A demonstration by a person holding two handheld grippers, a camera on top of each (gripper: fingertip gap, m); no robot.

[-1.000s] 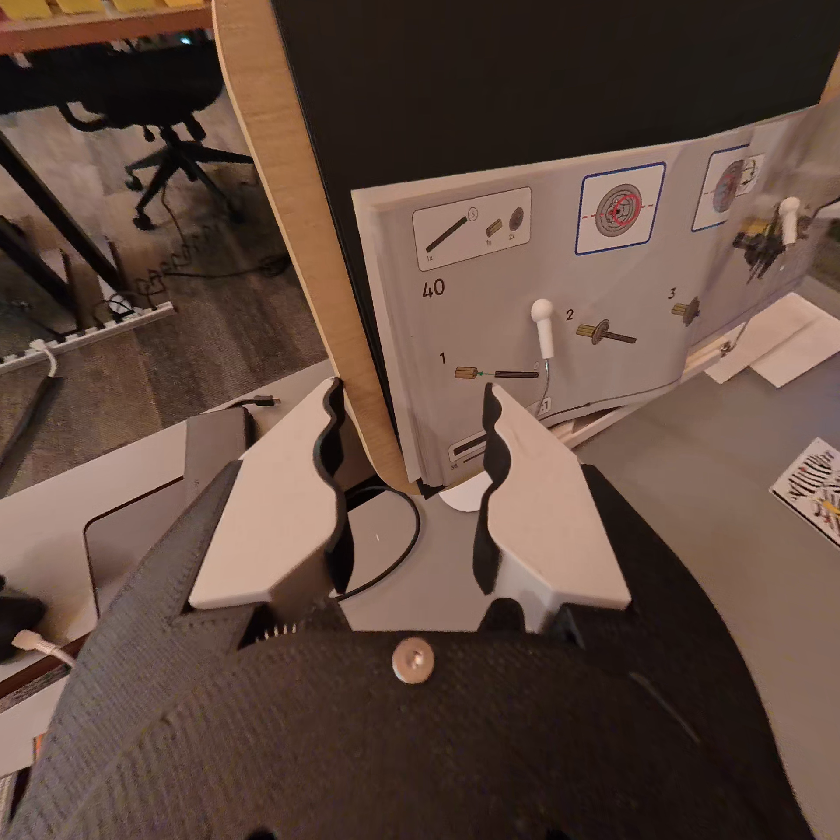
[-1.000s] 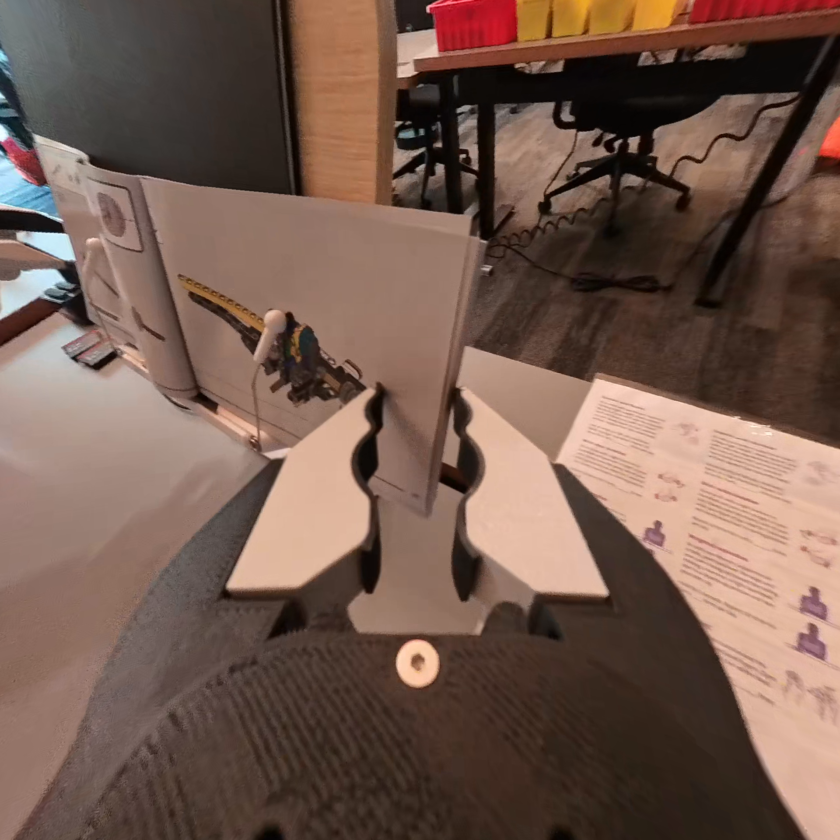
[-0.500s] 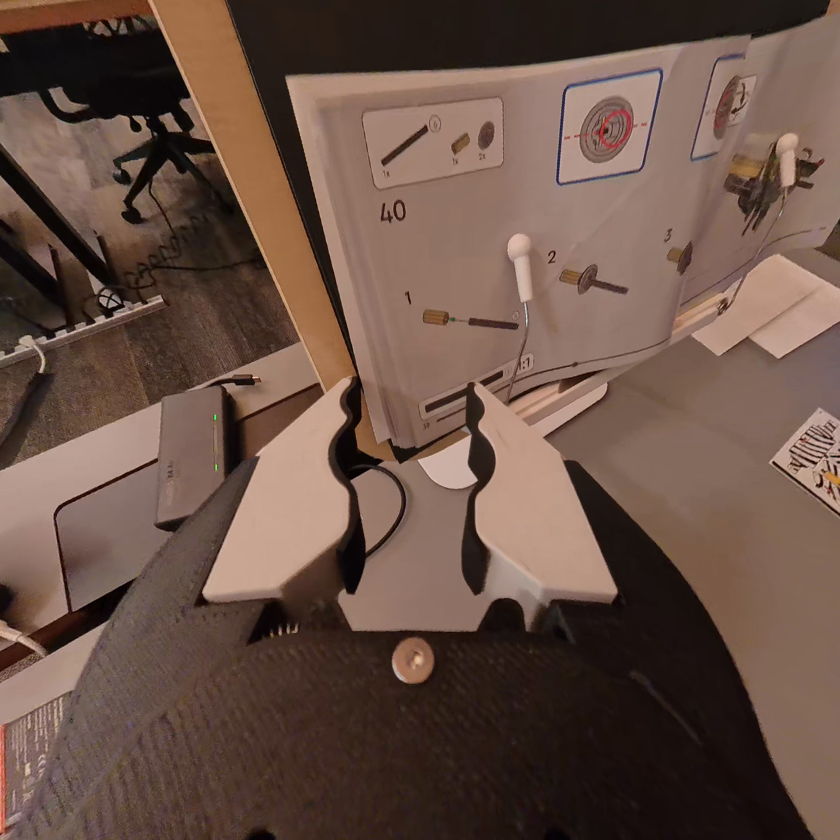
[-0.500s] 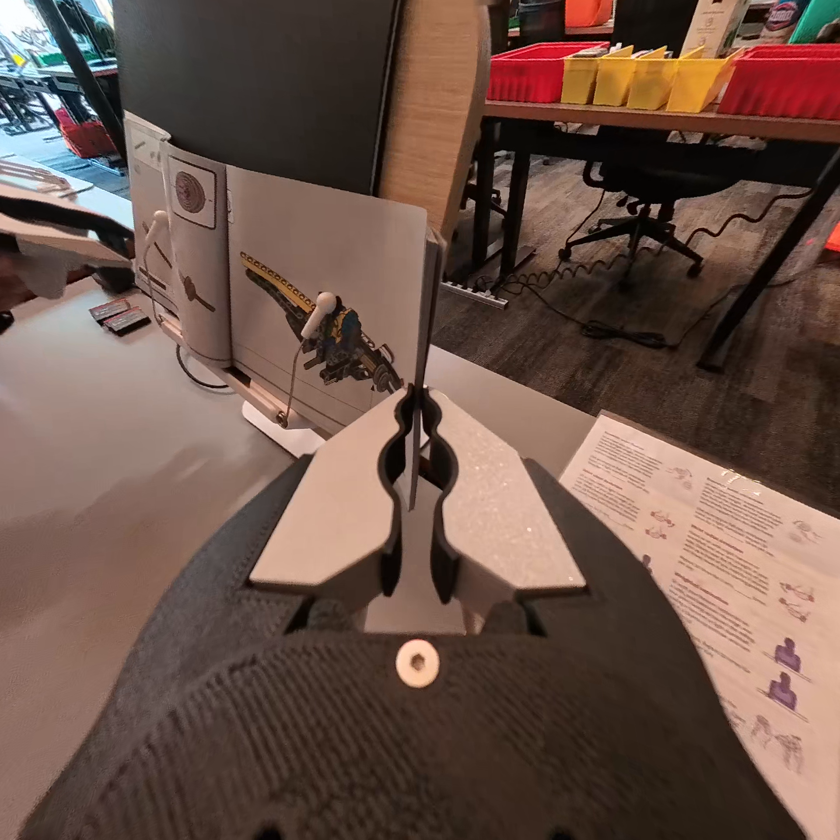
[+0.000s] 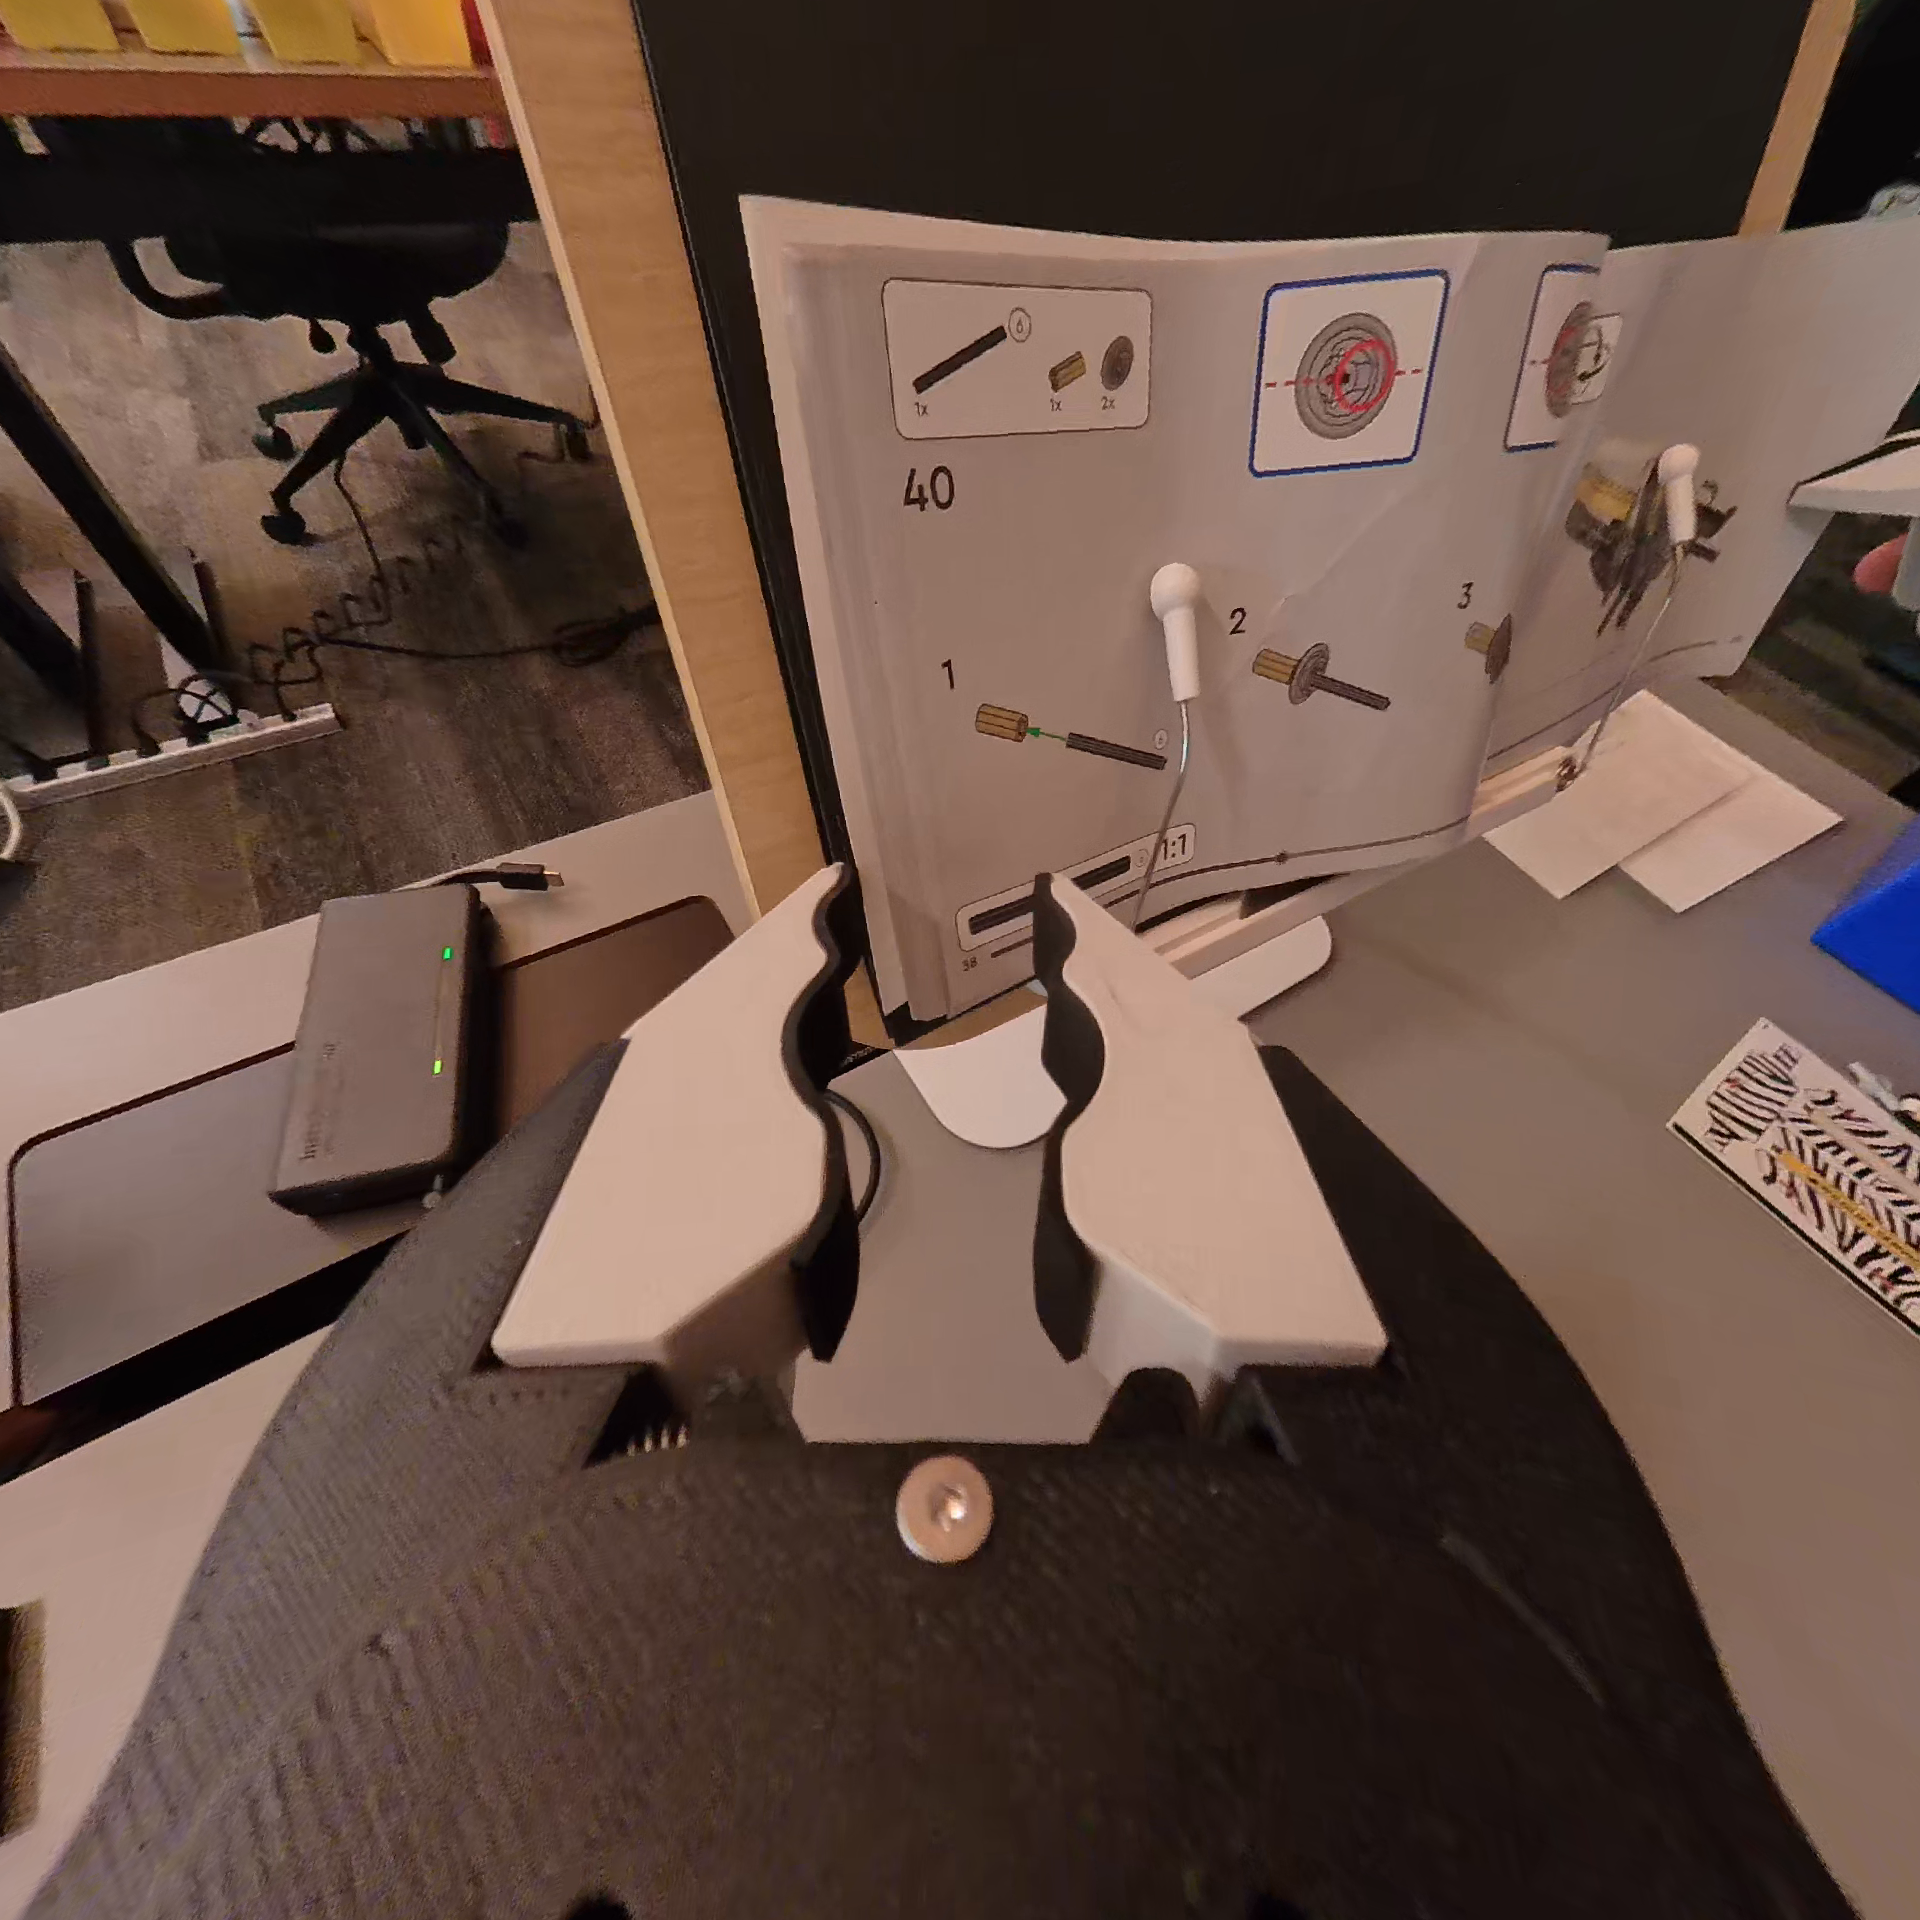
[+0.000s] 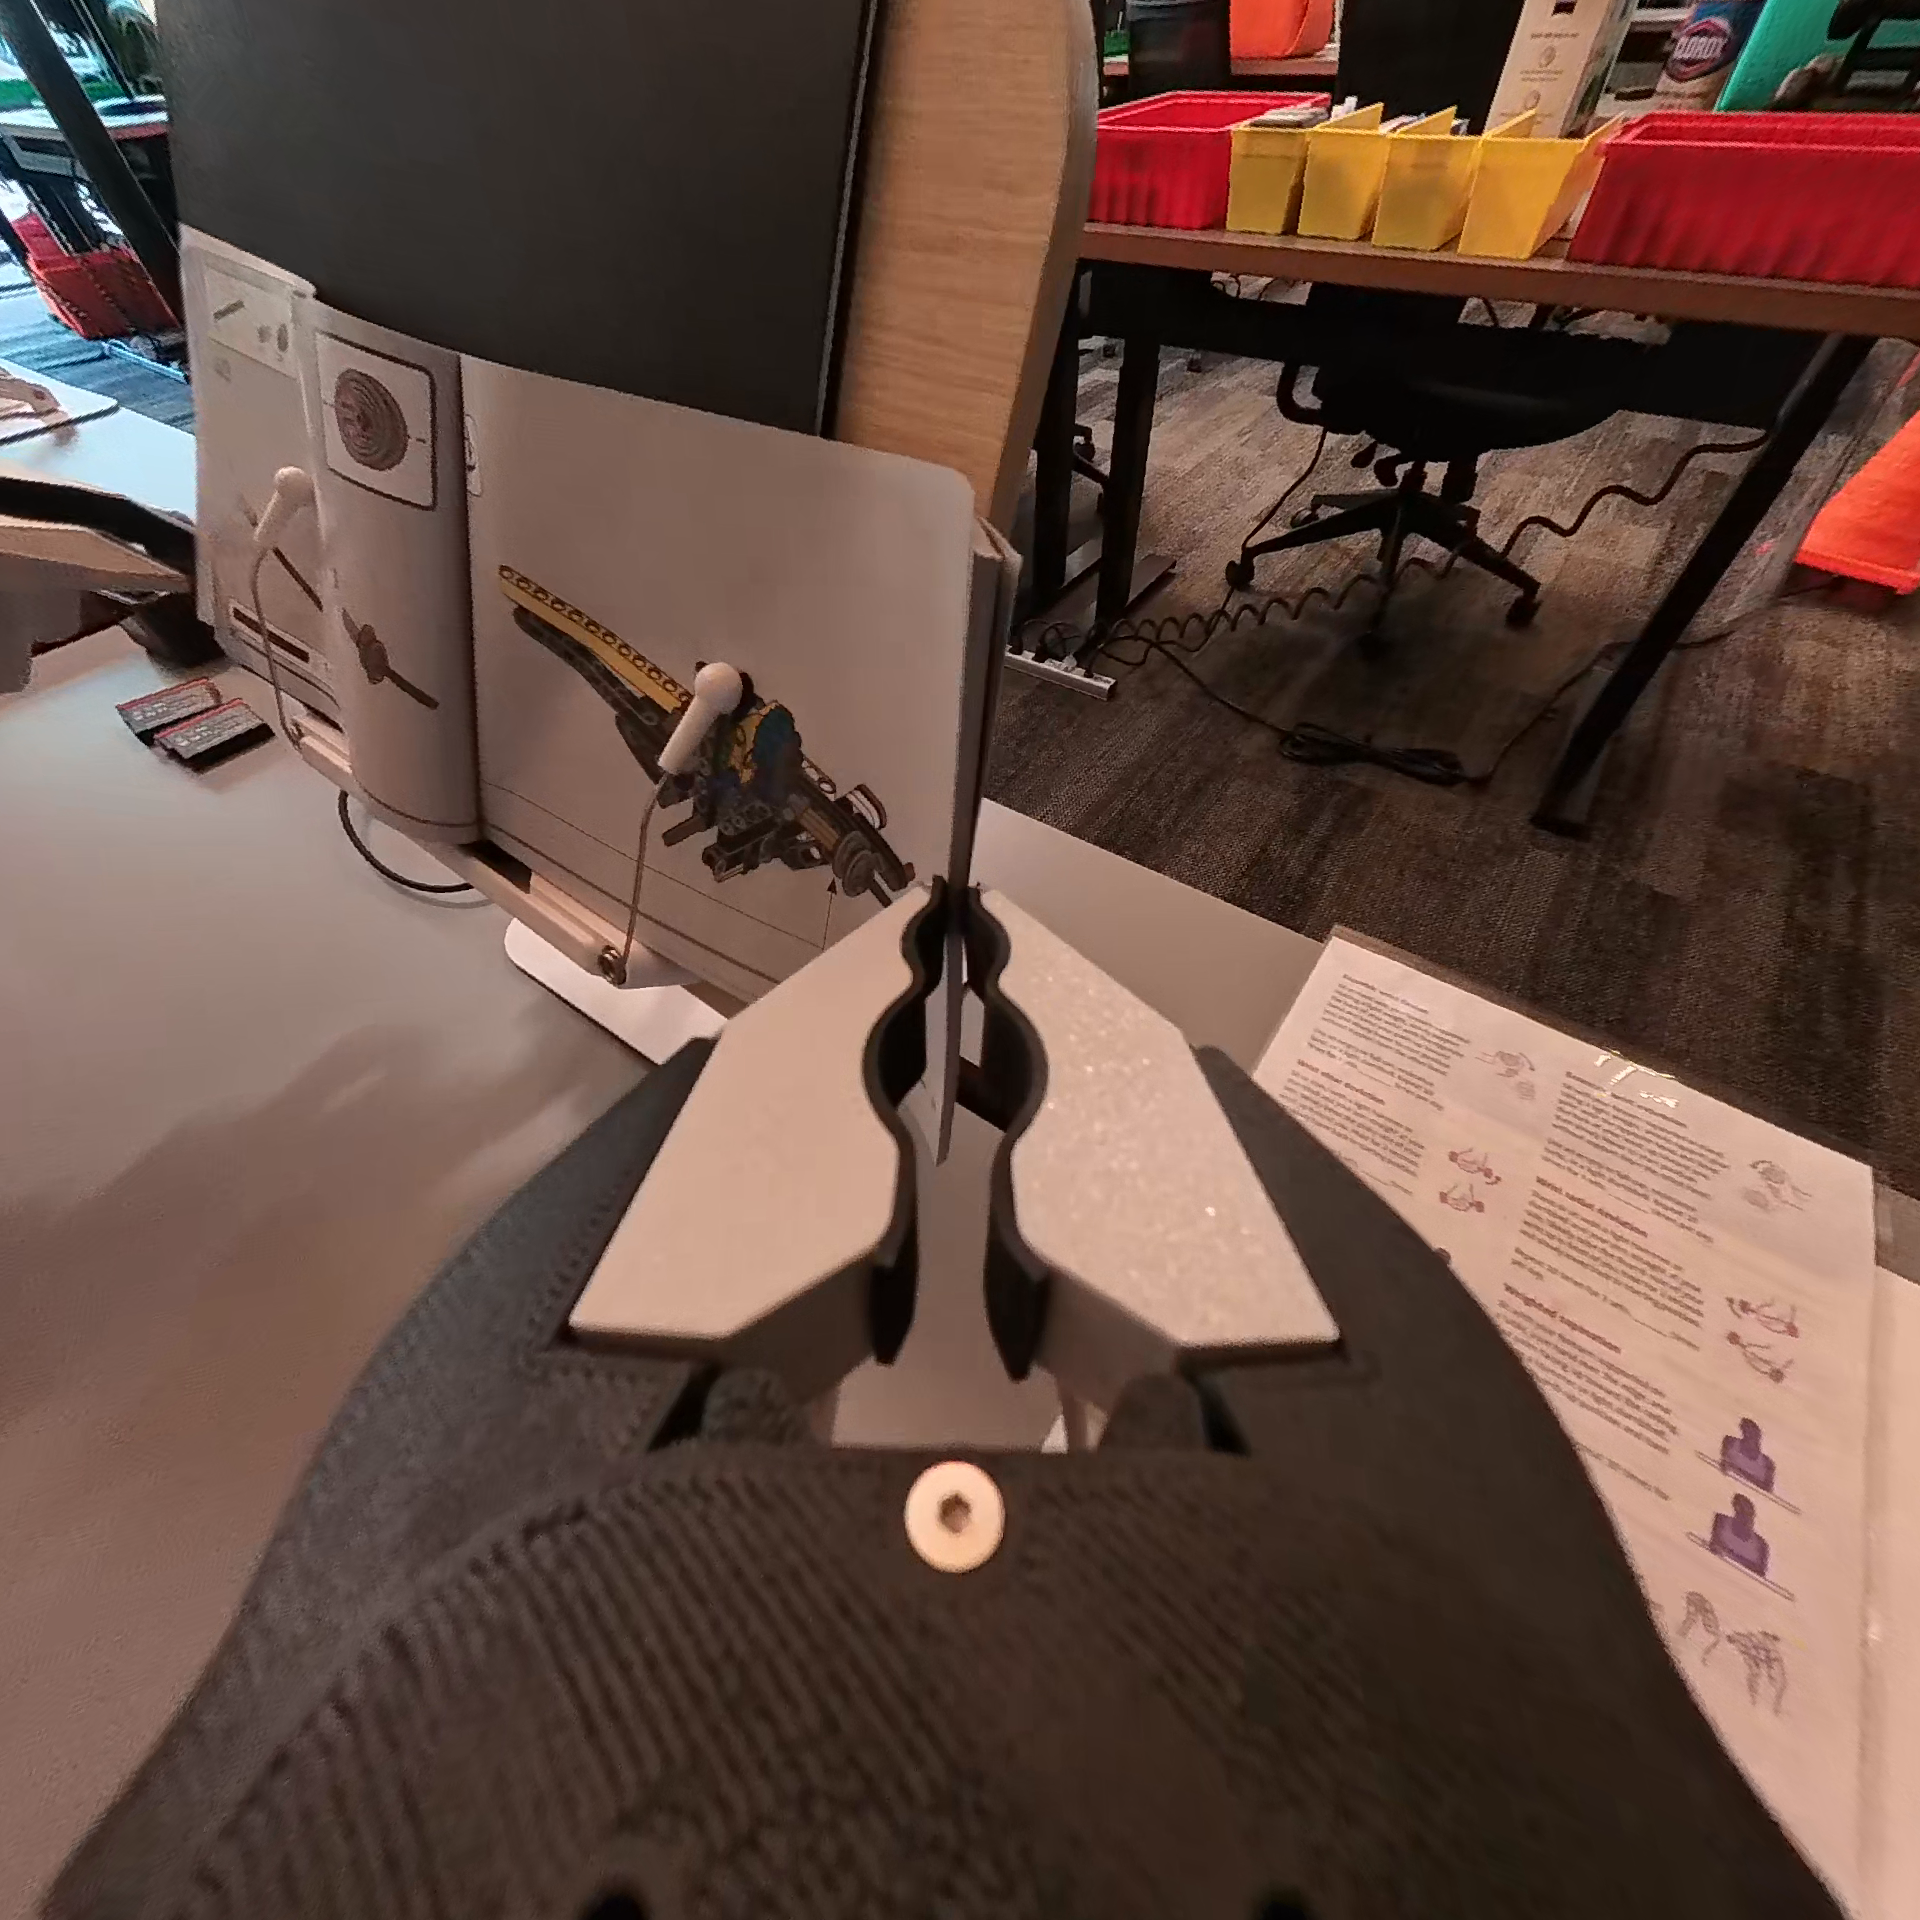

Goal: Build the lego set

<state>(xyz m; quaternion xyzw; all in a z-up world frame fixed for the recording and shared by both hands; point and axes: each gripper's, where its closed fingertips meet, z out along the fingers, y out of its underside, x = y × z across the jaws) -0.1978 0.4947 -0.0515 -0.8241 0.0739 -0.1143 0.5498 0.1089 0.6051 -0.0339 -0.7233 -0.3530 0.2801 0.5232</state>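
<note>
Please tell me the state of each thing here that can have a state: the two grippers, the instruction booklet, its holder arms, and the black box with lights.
left gripper: open, empty.
right gripper: shut on a page edge.
instruction booklet: open, upright on its stand.
page: pinched, seen edge-on.
holder arms: pressed against the pages.
black box: green lights on.

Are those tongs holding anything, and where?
The right tongs pinch the booklet's page by its lower outer edge. The left tongs are open, holding nothing.
</note>
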